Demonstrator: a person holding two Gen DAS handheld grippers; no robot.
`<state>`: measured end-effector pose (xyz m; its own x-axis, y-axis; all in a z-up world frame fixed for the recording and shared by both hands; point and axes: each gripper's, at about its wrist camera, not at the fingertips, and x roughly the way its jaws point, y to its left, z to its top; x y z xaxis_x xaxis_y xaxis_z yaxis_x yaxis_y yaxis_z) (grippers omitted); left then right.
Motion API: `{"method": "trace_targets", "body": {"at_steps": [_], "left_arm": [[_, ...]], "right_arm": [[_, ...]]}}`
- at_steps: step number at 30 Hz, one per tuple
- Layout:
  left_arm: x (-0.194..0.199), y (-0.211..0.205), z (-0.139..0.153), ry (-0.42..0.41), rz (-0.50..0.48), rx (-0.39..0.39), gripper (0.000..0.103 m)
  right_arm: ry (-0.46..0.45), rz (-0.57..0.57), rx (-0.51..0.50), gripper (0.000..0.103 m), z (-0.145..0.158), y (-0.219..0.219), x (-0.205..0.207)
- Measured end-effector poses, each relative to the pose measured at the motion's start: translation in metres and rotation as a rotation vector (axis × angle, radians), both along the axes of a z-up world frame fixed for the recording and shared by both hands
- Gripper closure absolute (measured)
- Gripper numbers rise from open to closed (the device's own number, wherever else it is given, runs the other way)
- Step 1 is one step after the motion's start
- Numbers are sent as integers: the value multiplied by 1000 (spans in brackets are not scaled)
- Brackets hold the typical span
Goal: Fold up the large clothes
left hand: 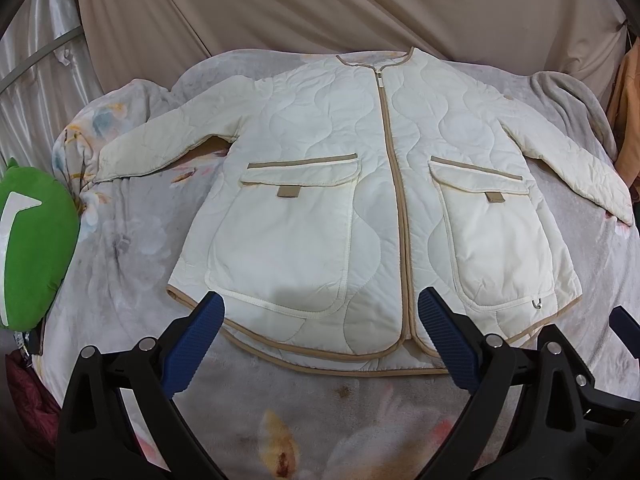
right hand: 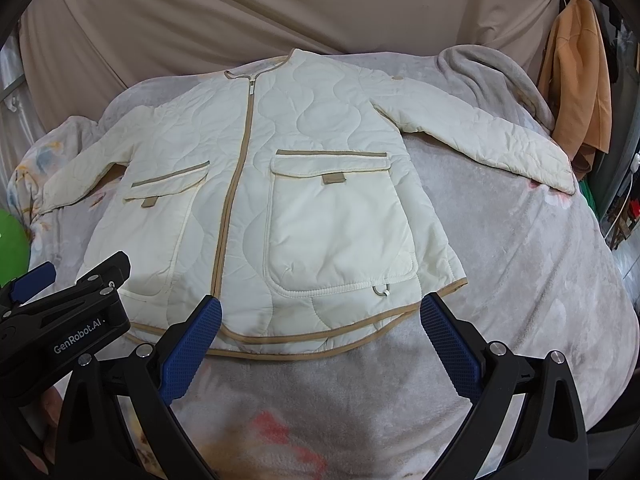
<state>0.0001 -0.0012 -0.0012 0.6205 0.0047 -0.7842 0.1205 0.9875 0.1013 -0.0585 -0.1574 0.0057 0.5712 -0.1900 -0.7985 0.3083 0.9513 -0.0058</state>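
Note:
A cream quilted jacket (left hand: 320, 184) with tan trim, a closed front zip and two flap pockets lies flat and face up on a floral blanket, both sleeves spread out; it also shows in the right wrist view (right hand: 280, 184). My left gripper (left hand: 320, 304) is open and empty, hovering above the hem left of the zip. My right gripper (right hand: 320, 306) is open and empty, above the hem under the right pocket. The left gripper's body (right hand: 72, 304) shows at the left of the right wrist view.
The grey floral blanket (left hand: 132, 264) covers the bed. A green cushion (left hand: 32, 240) lies at the left edge. A beige curtain (left hand: 320, 0) hangs behind. An orange garment (right hand: 576, 80) hangs at the far right, with clutter below it.

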Motion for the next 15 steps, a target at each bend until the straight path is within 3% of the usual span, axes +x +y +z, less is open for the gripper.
{"method": "trace_targets", "body": {"at_steps": [15], "left_arm": [[0,0,0,1,0,1,8]], "right_arm": [[1,0,2,5,-1,0,1]]}}
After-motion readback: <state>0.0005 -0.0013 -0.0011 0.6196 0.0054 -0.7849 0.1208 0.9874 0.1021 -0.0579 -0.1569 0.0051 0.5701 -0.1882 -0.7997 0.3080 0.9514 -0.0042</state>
